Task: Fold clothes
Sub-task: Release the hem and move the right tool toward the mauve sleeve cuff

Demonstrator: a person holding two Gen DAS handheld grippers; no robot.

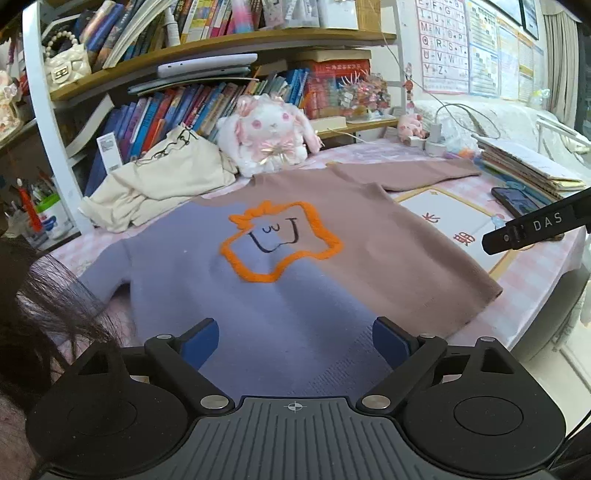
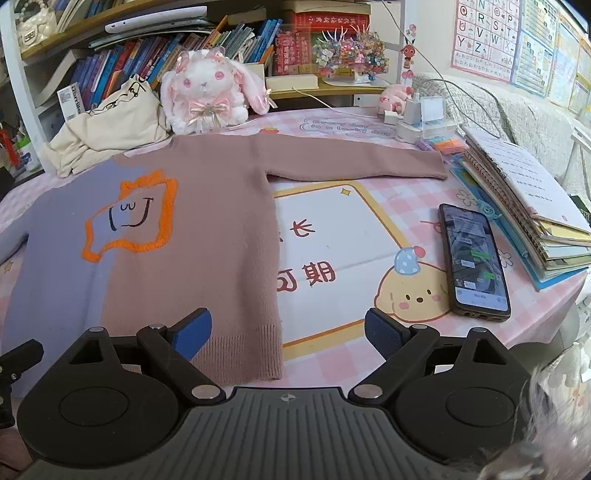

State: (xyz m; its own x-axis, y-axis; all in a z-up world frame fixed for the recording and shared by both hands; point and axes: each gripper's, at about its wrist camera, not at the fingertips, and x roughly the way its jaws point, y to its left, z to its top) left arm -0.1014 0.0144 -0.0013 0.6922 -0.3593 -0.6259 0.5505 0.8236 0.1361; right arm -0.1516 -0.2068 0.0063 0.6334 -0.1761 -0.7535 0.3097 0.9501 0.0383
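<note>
My left gripper spread wide, empty, over hem of sweater lying flat on tabletop. Right gripper likewise open. Only right view shows phone fully, sleeve outstretched.

Counted on the table: one sweater, half purple, half brown, bearing one orange star outline. One cream cloth bag. One white plush rabbit. One small pink plush toy. One phone, screen lit. One stack of notebooks. One white charger block. One alphabet poster on the wall. Two grippers were present: left gripper, right gripper, each with two blue fingers spread wide.
</note>
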